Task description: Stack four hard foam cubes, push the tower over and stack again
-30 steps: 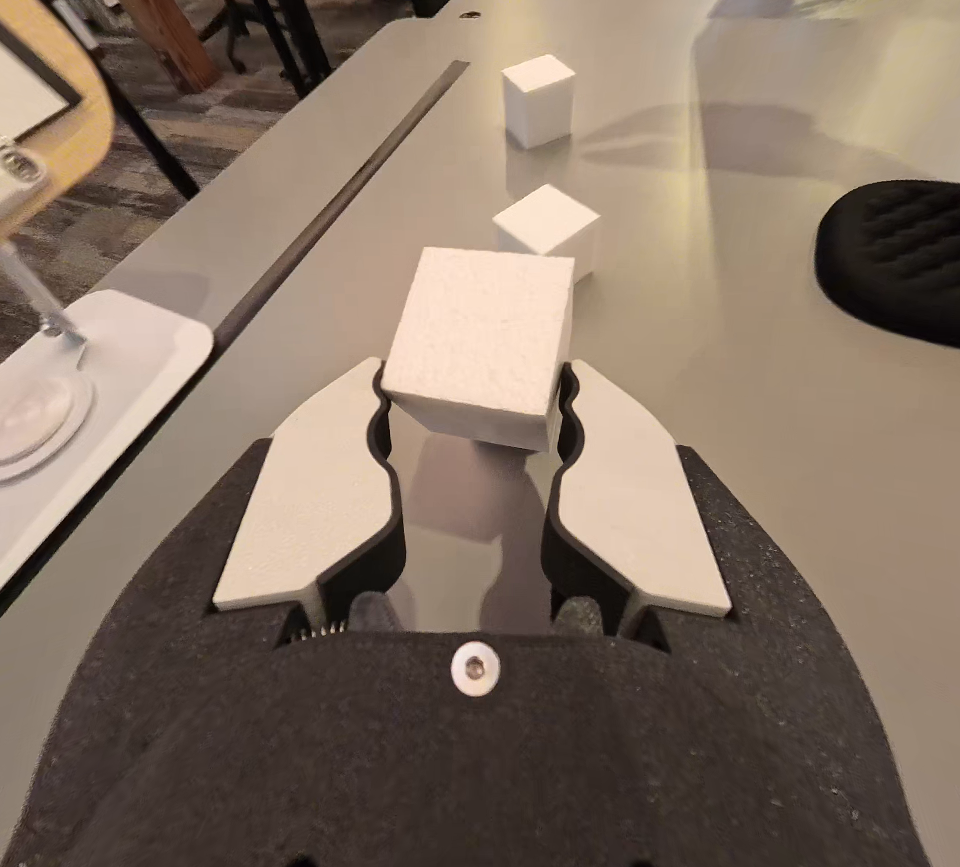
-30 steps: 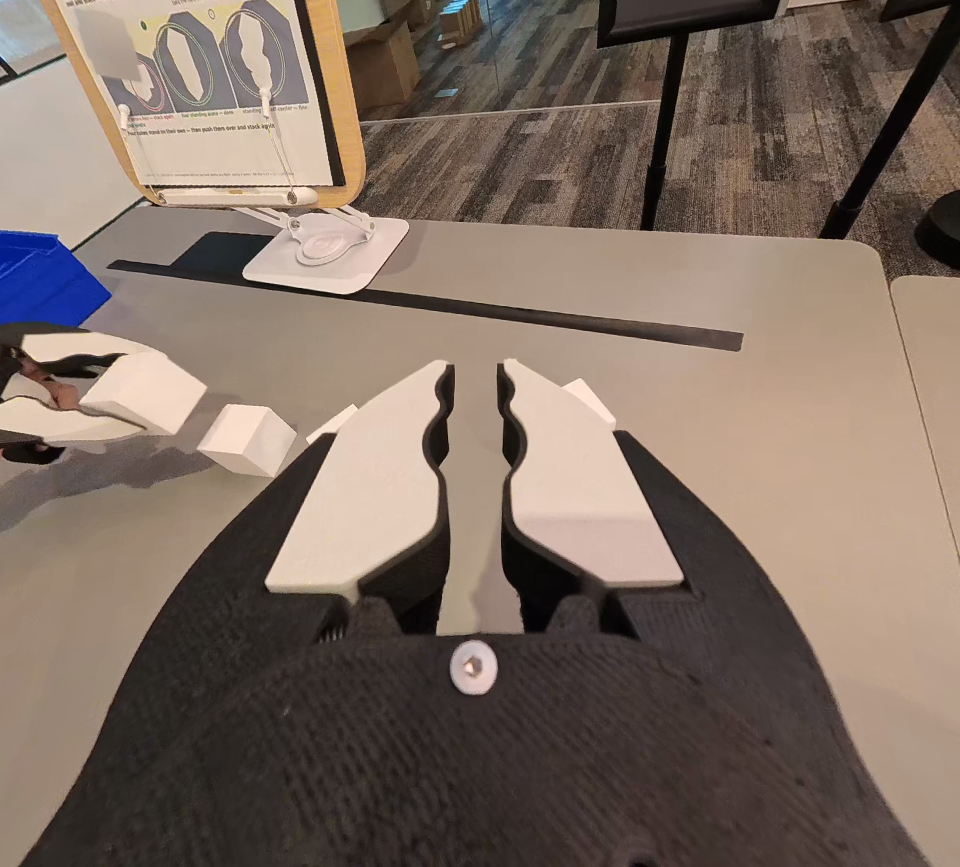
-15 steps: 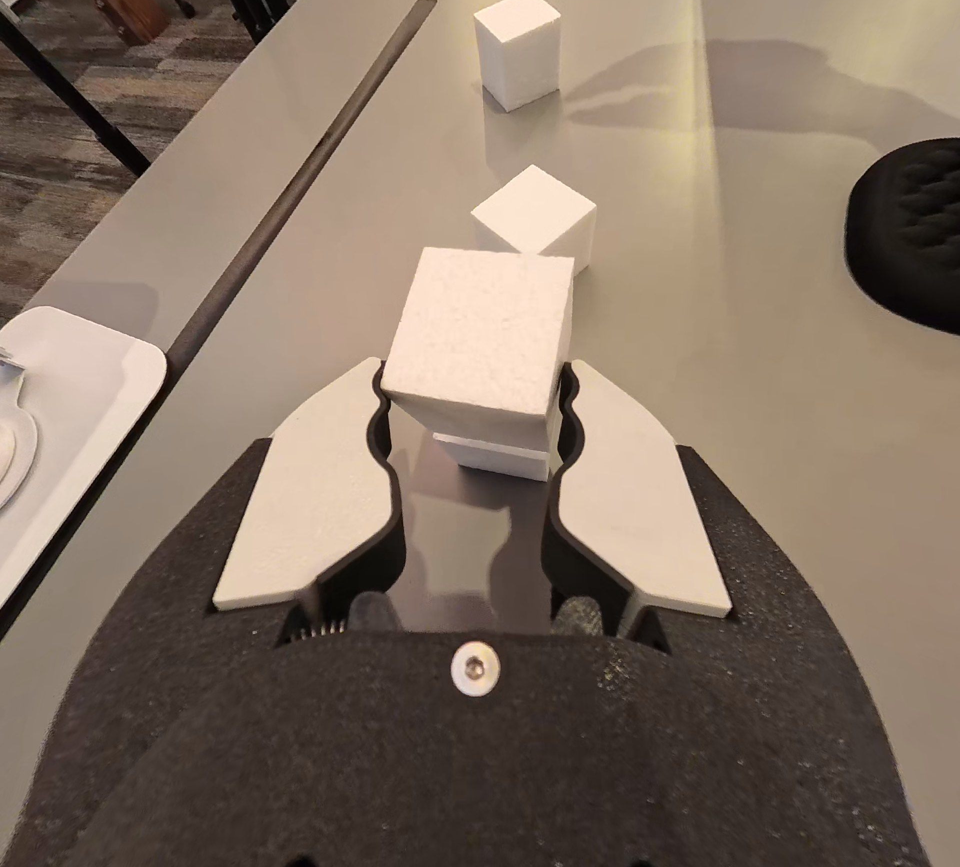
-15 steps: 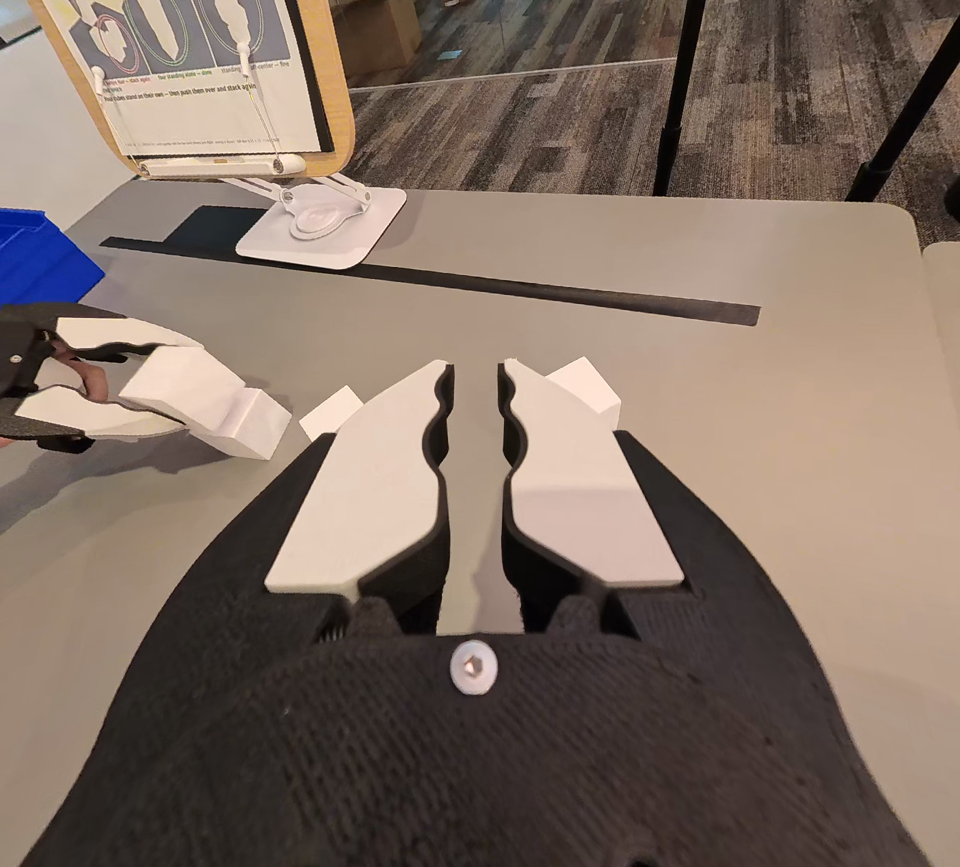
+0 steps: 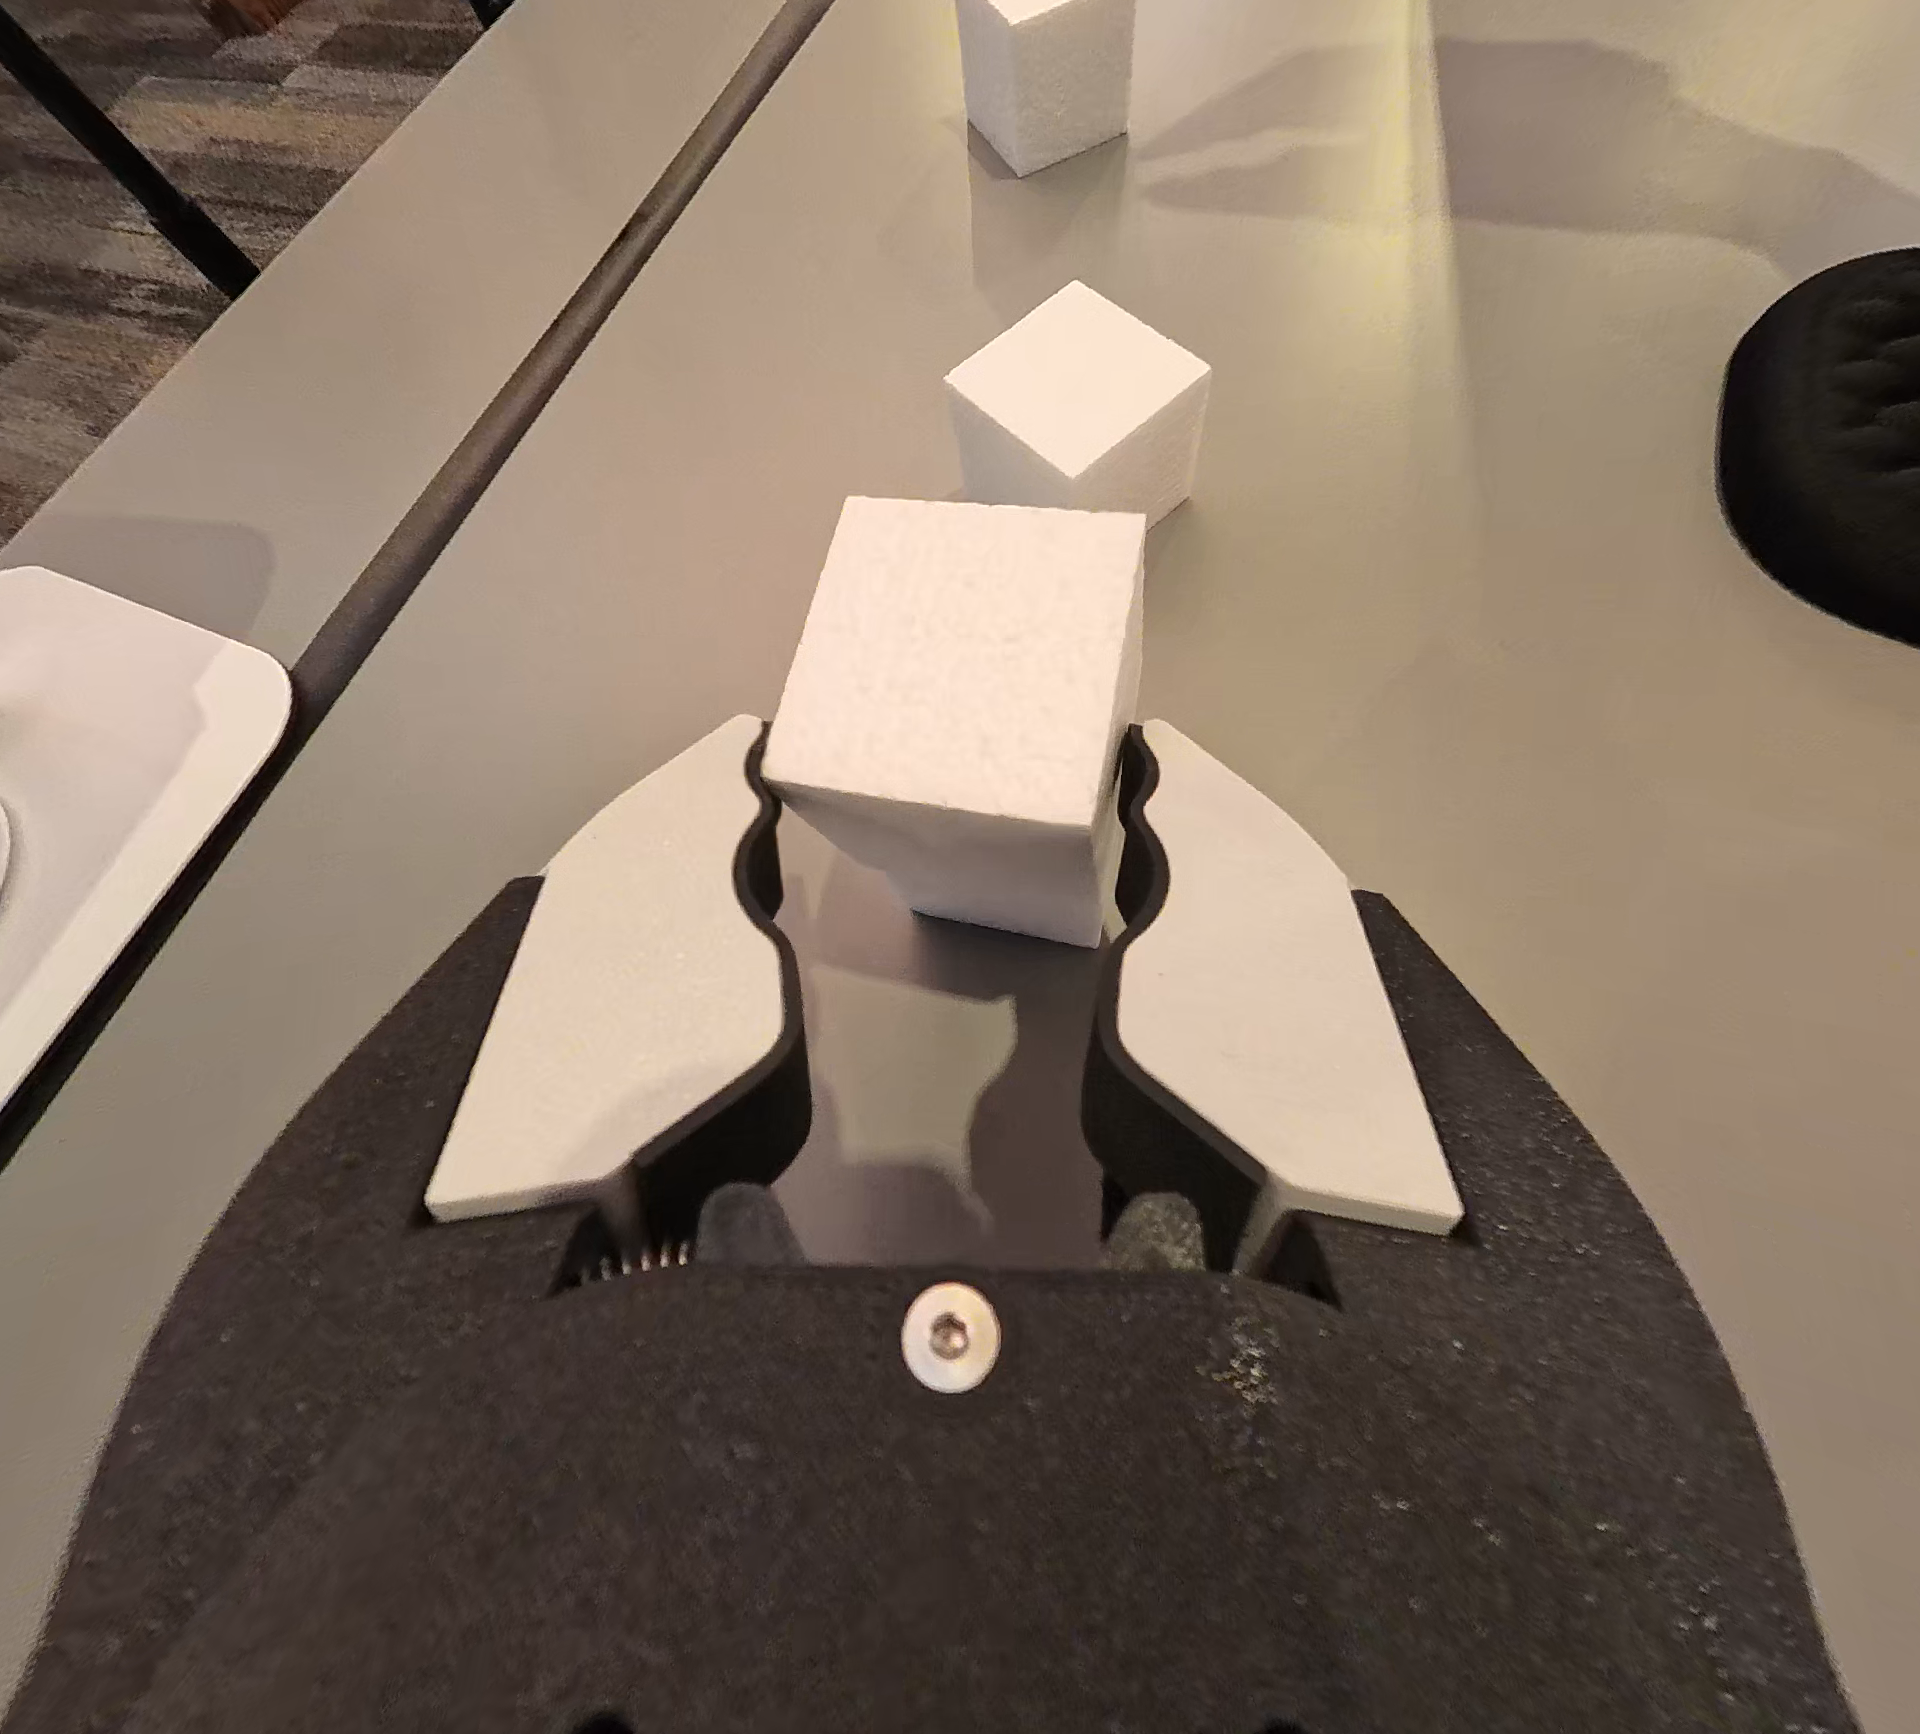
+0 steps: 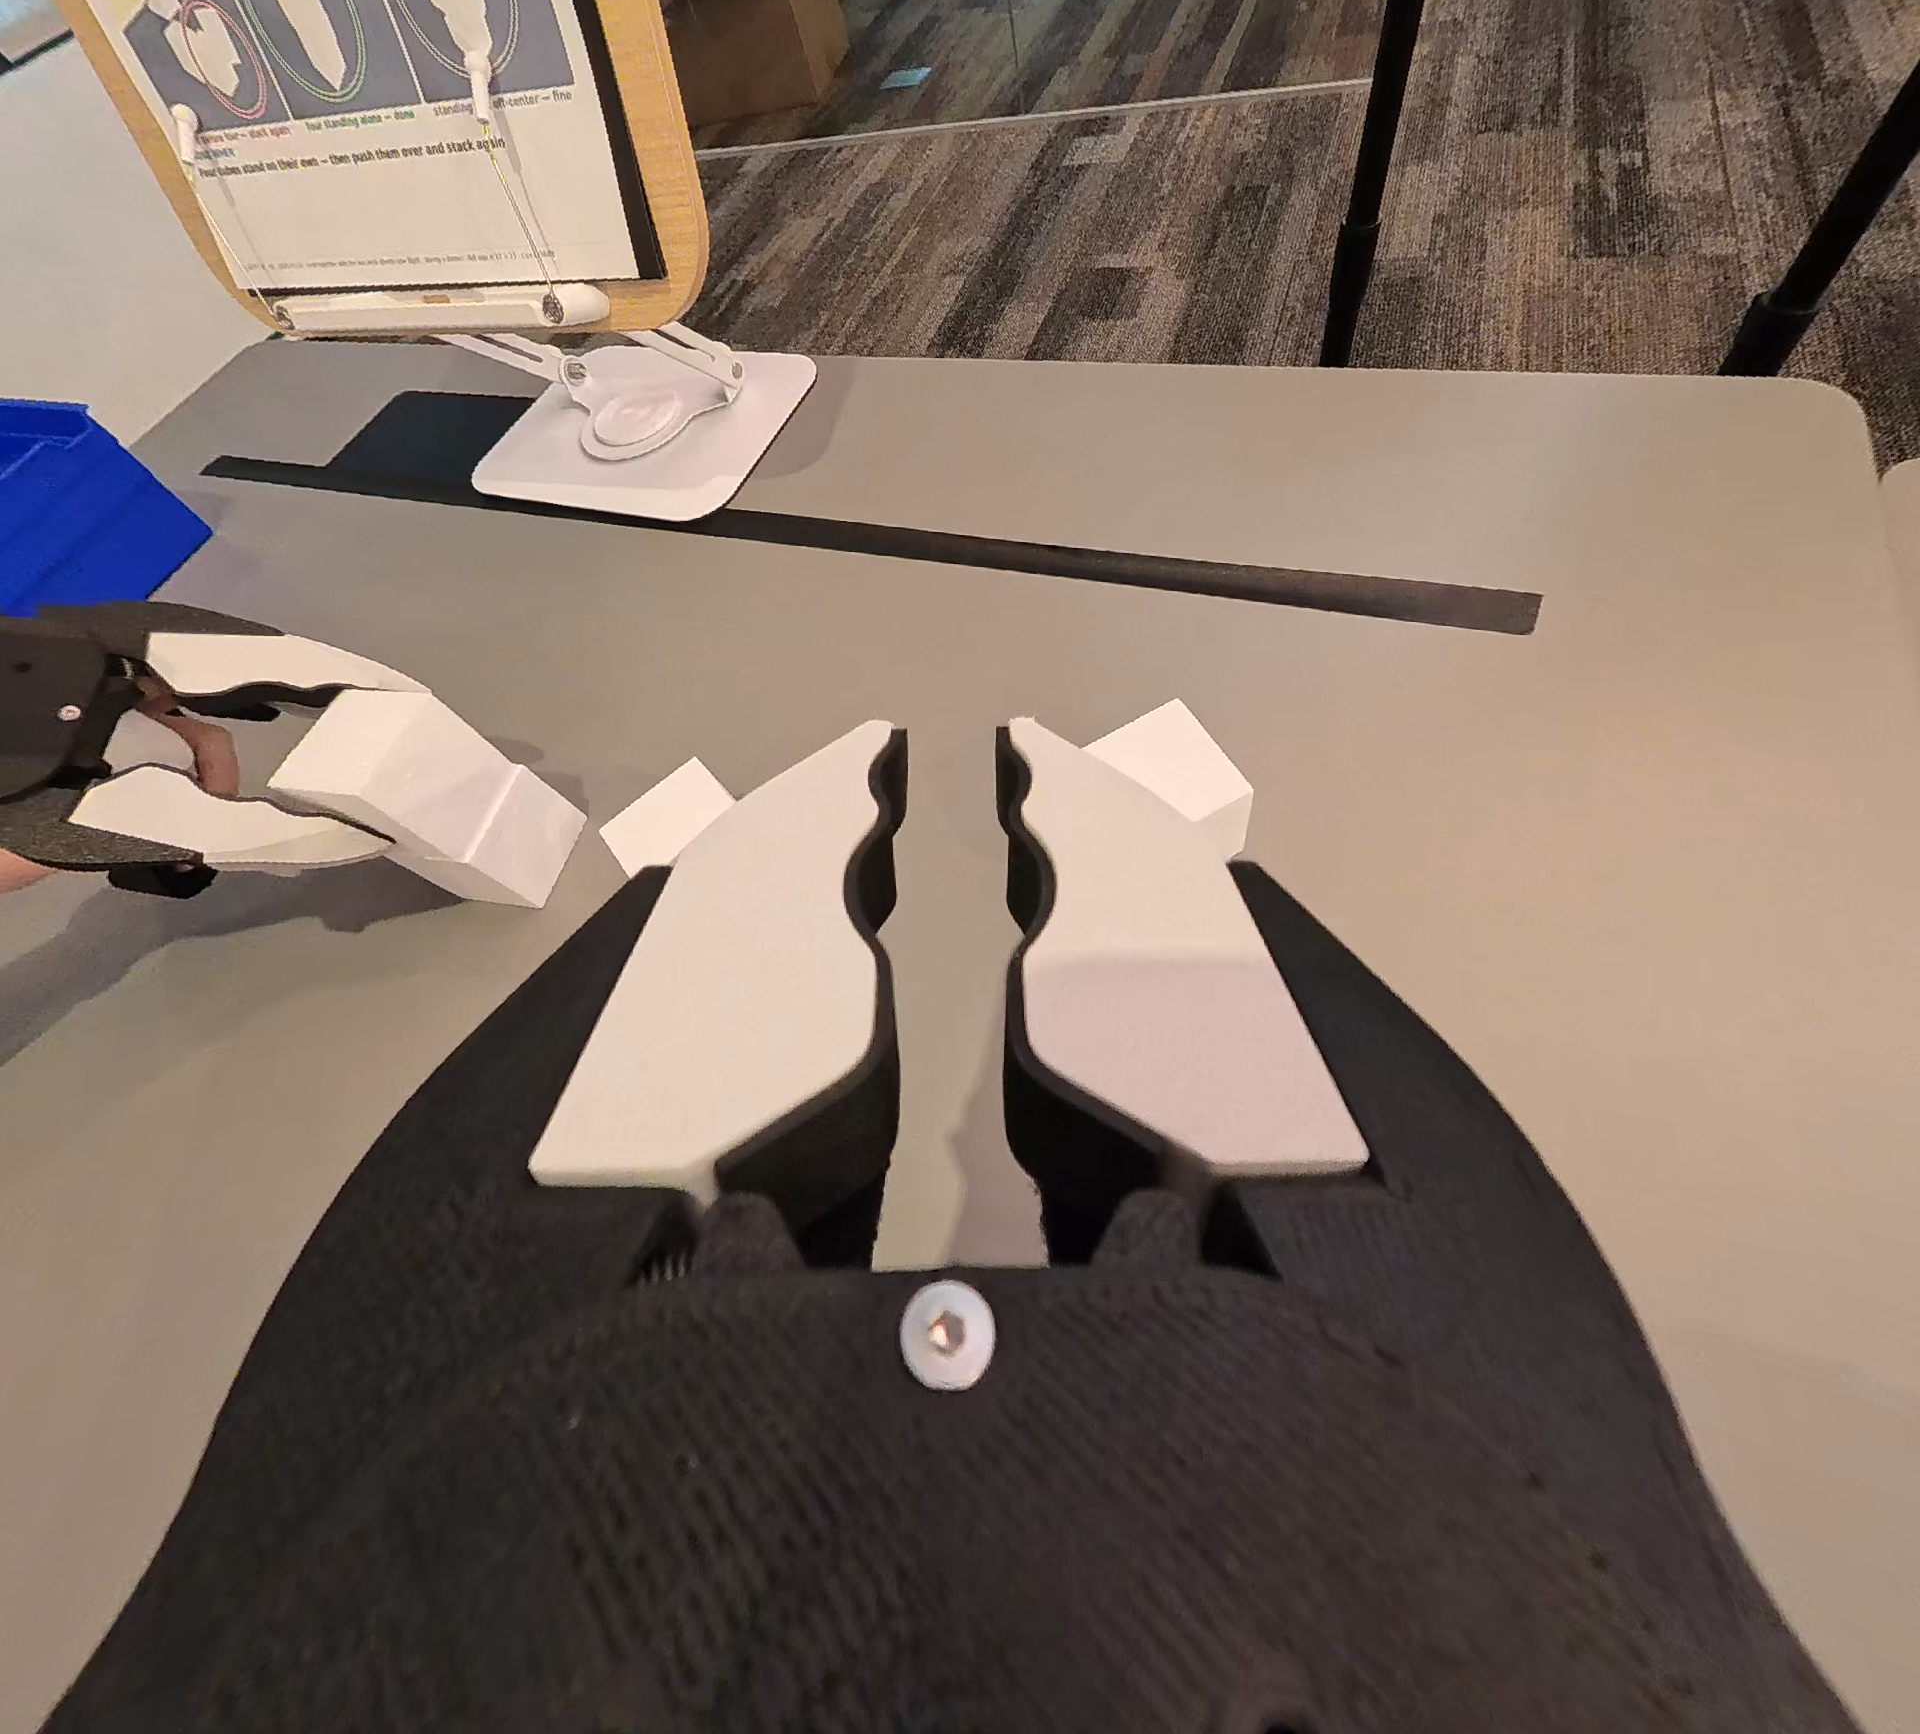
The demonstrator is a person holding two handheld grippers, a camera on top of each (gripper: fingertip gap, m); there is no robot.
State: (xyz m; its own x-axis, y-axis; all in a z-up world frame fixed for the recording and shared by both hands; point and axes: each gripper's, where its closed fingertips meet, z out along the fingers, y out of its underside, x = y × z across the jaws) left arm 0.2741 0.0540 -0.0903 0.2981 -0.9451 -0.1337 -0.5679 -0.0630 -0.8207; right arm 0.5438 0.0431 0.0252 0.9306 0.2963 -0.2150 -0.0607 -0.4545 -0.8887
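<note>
Left gripper (image 5: 940, 749) clamps a foam cube (image 5: 961, 666), frame centre, over another cube (image 5: 1003, 889). Right gripper (image 6: 948, 734) narrow, holding nothing, above the desk (image 6: 1455, 853).

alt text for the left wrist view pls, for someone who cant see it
The left gripper clamps a white hard foam cube at its fingertips, set on a second white cube on the grey table. Two more white foam cubes stand beyond, one near and one far. A white stand base lies left.
</note>
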